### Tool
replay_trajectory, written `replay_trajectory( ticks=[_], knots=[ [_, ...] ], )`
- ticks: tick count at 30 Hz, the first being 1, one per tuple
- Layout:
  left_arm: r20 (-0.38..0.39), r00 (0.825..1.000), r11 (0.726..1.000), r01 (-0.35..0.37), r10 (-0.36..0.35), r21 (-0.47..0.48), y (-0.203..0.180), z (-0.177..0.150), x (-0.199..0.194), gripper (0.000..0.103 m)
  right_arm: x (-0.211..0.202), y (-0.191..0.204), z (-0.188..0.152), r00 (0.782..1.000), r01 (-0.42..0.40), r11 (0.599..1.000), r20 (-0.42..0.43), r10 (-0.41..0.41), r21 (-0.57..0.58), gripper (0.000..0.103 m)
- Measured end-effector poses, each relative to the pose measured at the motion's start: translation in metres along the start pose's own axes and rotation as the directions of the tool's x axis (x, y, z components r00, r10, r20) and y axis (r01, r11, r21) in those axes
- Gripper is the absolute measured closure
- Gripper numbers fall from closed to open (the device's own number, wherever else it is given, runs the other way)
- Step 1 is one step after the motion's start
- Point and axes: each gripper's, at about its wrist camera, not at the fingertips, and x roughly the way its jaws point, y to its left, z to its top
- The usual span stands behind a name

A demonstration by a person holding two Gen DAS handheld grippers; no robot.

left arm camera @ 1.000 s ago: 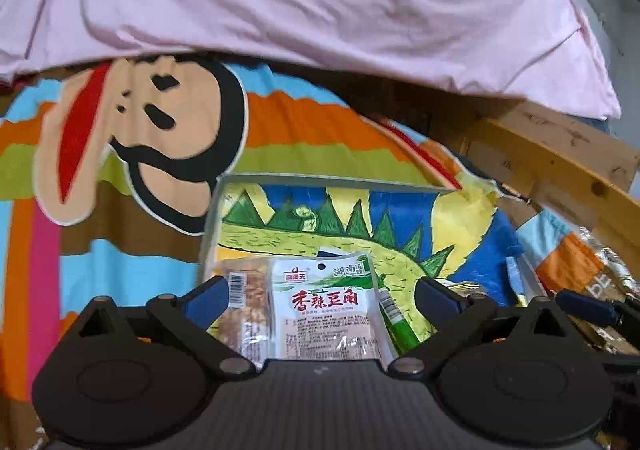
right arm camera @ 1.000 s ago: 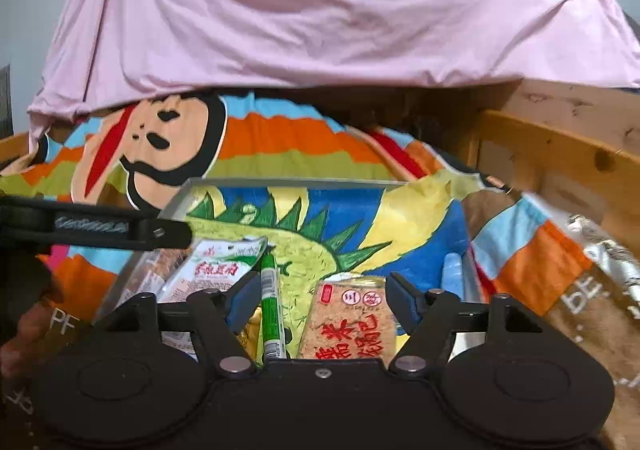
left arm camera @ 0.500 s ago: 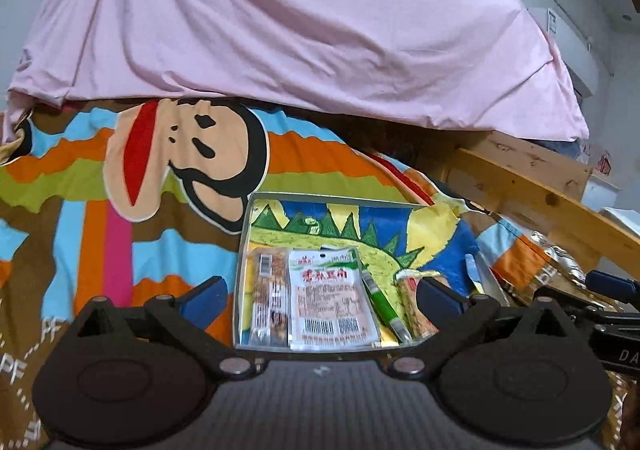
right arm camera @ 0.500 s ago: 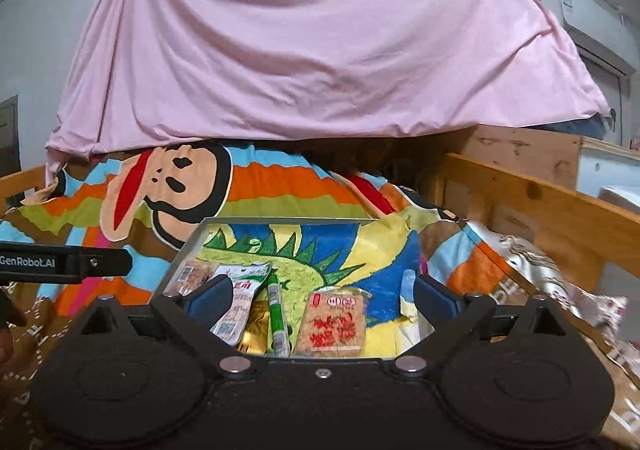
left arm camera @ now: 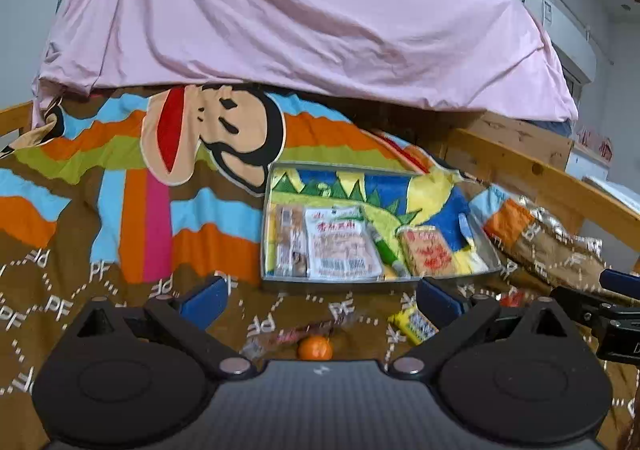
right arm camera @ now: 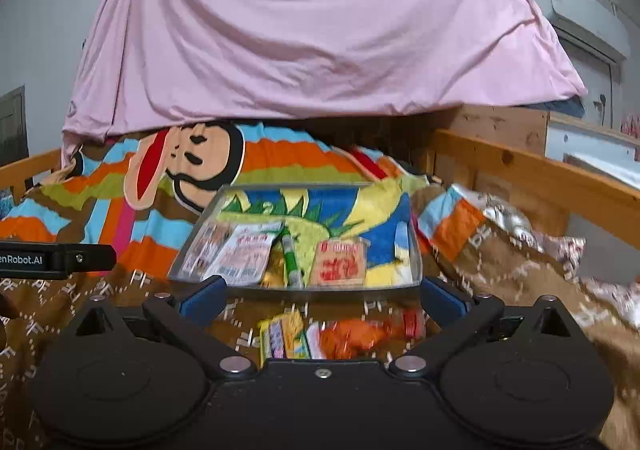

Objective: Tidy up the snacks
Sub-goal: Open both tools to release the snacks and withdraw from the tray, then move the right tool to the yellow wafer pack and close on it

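Observation:
A clear tray point(left arm camera: 380, 284) lined with a dinosaur-print cloth sits on the blanket. It holds a brown bar point(left arm camera: 290, 246), a white packet with red characters point(left arm camera: 340, 246), a green tube point(left arm camera: 384, 250) and an orange cracker packet point(left arm camera: 426, 254). Loose in front of the tray lie a dark wrapped bar point(left arm camera: 304, 330), a small orange ball point(left arm camera: 315, 348), a yellow packet point(right arm camera: 282, 336) and an orange-red packet point(right arm camera: 360, 334). My left gripper point(left arm camera: 322, 296) hangs open over the loose snacks, holding nothing. The jaws of my right gripper point(right arm camera: 322, 296) are opening, with nothing between them.
The striped cartoon blanket point(left arm camera: 120, 209) covers the bed. A pink sheet point(left arm camera: 300, 17) hangs across the back. A wooden bed rail point(right arm camera: 540, 185) runs along the right, with a crinkled silver wrapper point(right arm camera: 504, 217) near it. The left gripper's body point(right arm camera: 60, 258) pokes in at the right wrist view's left edge.
Both grippers have drawn back from the tray, so it looks smaller and farther. The right gripper's jaws have widened. Loose snacks in front of the tray have come into view.

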Motion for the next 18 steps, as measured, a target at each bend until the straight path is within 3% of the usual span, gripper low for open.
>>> replay_trajectory(
  ticks=[13,18],
  knots=[
    [-0.136,0.989,0.999,-0.048,0.05,0.015,0.009,-0.049,-0.006,0.001,-0.014,0.02,-0.047,0.988,-0.014,1.0,-0.153,0.016,0.019,0.001],
    [-0.164,0.984,0.997,-0.069,0.071,0.02,0.016,-0.057,-0.006,0.001,-0.012,0.025,-0.051,0.984,-0.032,0.999,-0.172,0.035,0.015,0.001]
  ],
)
